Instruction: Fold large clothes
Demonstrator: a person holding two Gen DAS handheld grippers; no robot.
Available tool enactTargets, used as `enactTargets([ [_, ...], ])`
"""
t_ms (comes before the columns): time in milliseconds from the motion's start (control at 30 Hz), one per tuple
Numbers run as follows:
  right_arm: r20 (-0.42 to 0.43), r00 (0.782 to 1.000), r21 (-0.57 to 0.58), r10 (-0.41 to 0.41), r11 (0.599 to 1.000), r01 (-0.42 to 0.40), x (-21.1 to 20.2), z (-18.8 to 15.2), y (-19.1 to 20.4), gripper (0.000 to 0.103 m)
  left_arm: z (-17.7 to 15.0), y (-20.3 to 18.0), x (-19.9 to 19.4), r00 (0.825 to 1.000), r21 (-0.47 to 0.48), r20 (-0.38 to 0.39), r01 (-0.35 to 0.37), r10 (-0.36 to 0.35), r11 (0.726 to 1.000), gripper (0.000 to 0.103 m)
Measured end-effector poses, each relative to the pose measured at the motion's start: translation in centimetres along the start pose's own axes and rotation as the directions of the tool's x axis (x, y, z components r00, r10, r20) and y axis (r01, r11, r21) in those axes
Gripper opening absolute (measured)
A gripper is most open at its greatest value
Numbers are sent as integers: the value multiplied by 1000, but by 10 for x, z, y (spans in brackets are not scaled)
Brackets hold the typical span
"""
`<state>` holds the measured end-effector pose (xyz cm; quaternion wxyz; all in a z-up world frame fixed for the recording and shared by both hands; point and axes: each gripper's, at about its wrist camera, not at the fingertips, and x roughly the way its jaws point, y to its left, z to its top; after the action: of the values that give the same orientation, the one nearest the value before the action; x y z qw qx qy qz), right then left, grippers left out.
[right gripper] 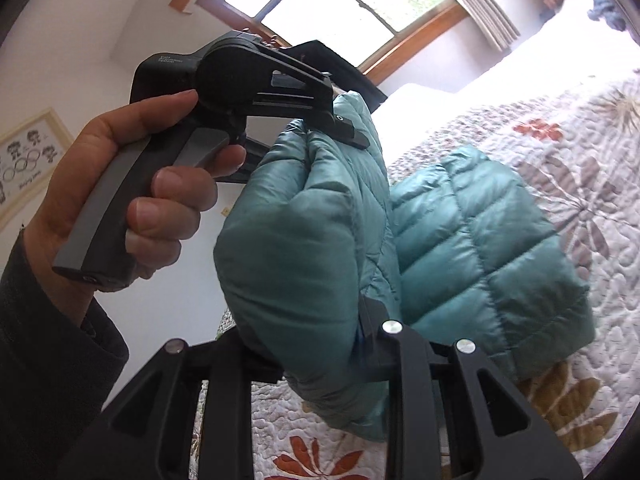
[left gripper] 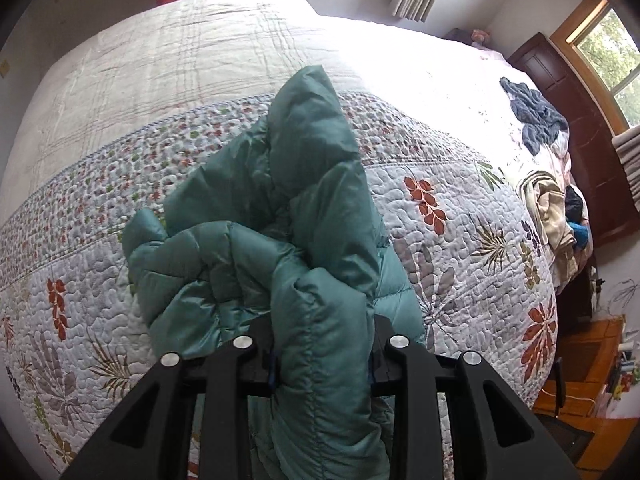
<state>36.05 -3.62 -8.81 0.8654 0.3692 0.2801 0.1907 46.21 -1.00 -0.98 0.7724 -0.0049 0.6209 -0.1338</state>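
now both grippers clamped on teal puffer jacket (left gripper: 280,208), lifted above quilted bed (left gripper: 460,216). left gripper (left gripper: 320,344) and right gripper (right gripper: 320,344) fingers closed on bunched edge. likely best: spread grips apart, keep edge level, lower flat.

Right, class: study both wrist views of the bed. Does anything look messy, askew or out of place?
Yes. The teal puffer jacket is bunched and creased, not flat, pinched by the left hand-held gripper and right hand-held gripper. Loose clothes, a blue-grey garment and a beige one, lie heaped unfolded at the quilt's far edge.
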Motion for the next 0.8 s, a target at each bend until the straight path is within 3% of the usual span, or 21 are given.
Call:
enactTargets([
  [300,-34,999,180,24,984,-17,-12,-4,-45,23,-1,-28,49,1000,47,-12,-10,11,999,33],
  [500,-30,999,276,43,961,-33,-23,-9,-67,23,-8,-40,56,993,97,93,59,-68,994,50],
  [600,-33,997,351,67,935,-51,-28,-16,-81,25,-13,-43,53,970,130,188,128,-151,983,60],
  [733,-69,993,396,96,916,-60,-32,-21,-92,28,-26,-34,49,905,155,320,243,-282,957,74],
  [800,-101,989,377,110,924,-64,-36,-15,-90,38,-29,-32,56,899,150,308,277,-311,949,75],
])
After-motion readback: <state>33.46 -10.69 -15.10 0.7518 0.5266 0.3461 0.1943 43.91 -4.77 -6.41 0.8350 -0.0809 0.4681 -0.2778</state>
